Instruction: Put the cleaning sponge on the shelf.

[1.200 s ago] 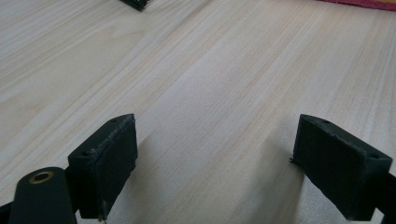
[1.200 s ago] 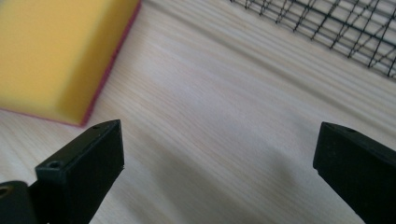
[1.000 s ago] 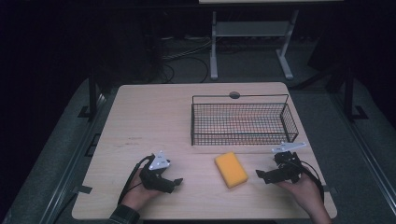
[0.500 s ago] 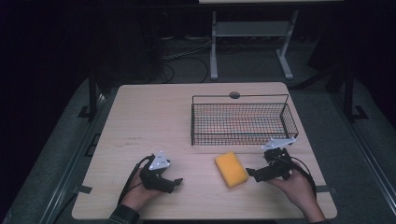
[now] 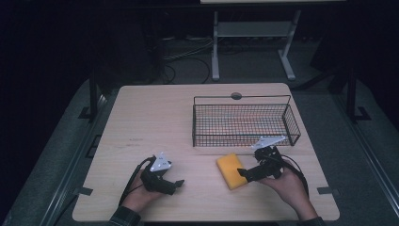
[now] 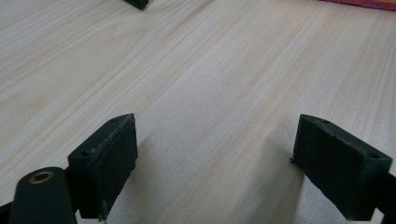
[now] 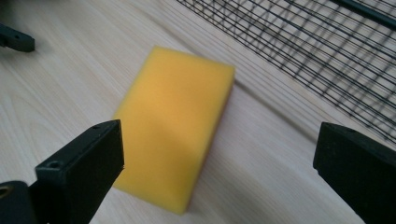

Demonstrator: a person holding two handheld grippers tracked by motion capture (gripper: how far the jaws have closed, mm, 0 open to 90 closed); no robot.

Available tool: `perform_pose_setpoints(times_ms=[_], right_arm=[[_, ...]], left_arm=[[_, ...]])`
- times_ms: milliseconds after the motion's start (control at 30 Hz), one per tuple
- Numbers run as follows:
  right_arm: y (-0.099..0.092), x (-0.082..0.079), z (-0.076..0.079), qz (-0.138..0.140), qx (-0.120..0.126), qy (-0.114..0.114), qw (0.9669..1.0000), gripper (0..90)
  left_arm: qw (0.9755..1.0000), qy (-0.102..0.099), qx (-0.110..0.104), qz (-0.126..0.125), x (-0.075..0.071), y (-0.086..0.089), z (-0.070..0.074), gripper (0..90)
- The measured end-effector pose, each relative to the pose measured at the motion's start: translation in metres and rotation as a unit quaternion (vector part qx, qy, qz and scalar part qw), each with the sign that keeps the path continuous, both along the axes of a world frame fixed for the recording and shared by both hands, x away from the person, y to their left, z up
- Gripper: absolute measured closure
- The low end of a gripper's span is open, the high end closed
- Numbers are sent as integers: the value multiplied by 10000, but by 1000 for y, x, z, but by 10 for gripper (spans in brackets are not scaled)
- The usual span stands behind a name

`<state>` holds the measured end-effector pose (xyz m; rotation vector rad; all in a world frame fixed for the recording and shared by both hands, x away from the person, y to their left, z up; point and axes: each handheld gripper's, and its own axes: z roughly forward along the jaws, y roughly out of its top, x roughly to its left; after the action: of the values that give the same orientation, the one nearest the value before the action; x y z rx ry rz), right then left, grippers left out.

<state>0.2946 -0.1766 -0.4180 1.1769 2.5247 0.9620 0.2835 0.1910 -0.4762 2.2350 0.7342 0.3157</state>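
Note:
A yellow sponge (image 5: 229, 170) (image 7: 175, 126) lies flat on the wooden table (image 5: 155, 122), just in front of a black wire basket (image 5: 244, 126). My right gripper (image 5: 248, 171) (image 7: 219, 163) is open, held low at the sponge's right end. The sponge's near end lies between its wide-spread jaws, and neither jaw touches it. My left gripper (image 5: 172, 185) (image 6: 215, 158) rests open near the table's front left, over bare wood (image 6: 210, 70), with nothing between its jaws.
The basket's mesh wall (image 7: 327, 46) runs close along the sponge's far side. A round cable hole (image 5: 236, 96) sits at the table's back edge. One jaw of the left gripper (image 7: 16, 39) shows beyond the sponge. A metal stand (image 5: 249, 33) is on the floor behind.
My right gripper has moved left along the table's front from the right edge up to the sponge. The left gripper and the sponge have stayed where they were.

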Motion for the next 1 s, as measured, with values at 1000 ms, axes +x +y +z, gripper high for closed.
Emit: perform_pose_setpoints(times_ms=[1000], right_arm=[[56,16,-21,214,-342,192,9990,14]], left_arm=[[10000,-2,40,3,-1,0,0,129]])
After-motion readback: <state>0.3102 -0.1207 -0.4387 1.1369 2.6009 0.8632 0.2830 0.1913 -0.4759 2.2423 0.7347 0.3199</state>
